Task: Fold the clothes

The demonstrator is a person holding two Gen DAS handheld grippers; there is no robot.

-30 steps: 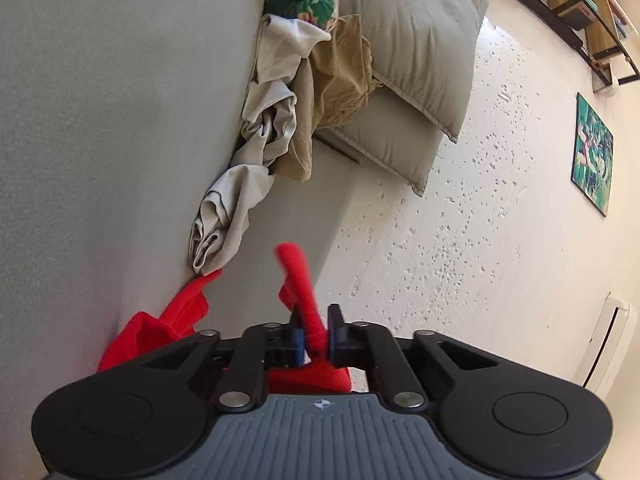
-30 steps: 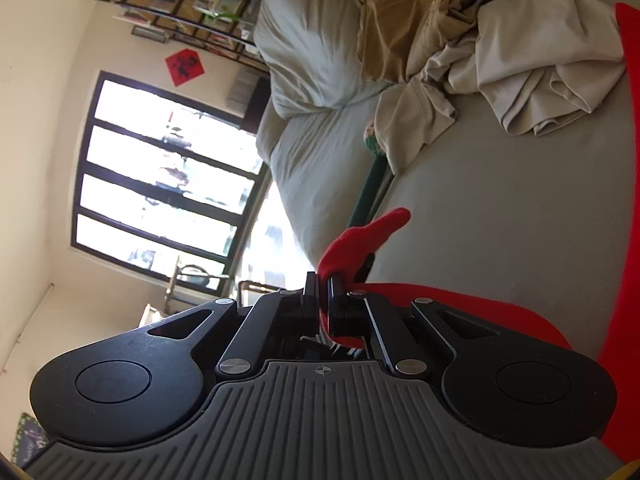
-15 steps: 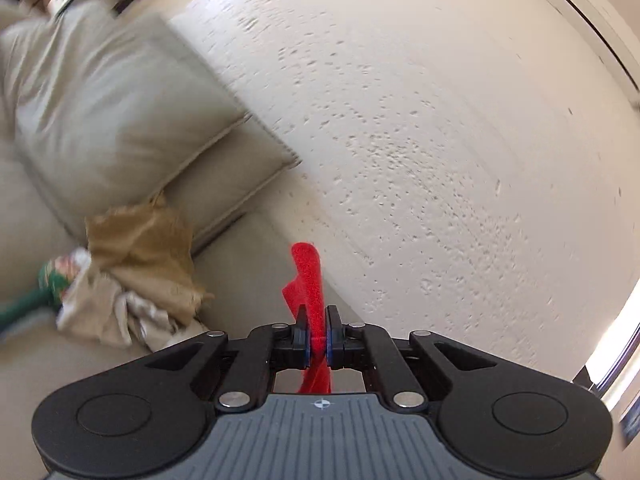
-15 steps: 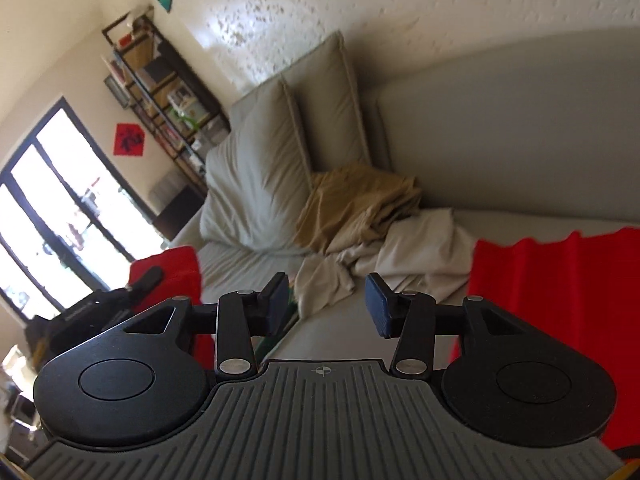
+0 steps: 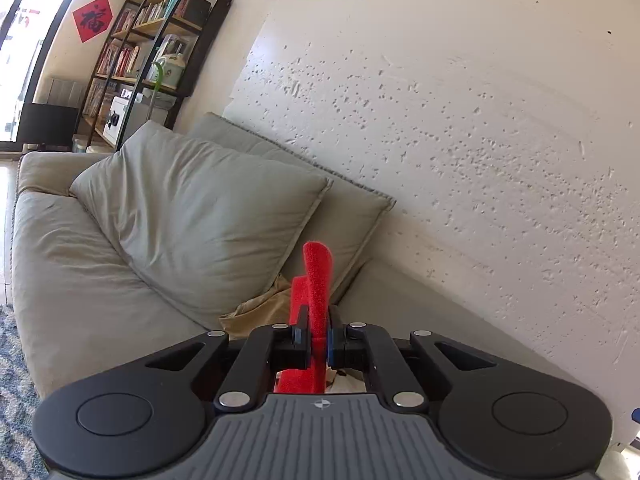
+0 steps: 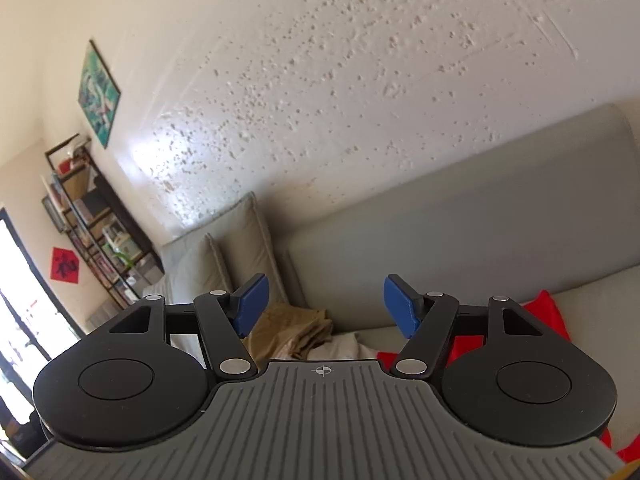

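Left gripper (image 5: 317,338): clamped on red garment (image 5: 314,288), lower centre.
Right gripper (image 6: 324,306): wide open, empty; red garment (image 6: 548,314) lower right on sofa (image 6: 480,220).
Writing: red diamond sign (image 5: 92,18), upper left, one character, possibly "福".

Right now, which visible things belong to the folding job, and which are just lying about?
Job: red garment, clamped in the left gripper; right gripper, open and empty; tan clothes and white clothes heaped on the sofa.

Lying about: cushions, bookshelf, wall picture.
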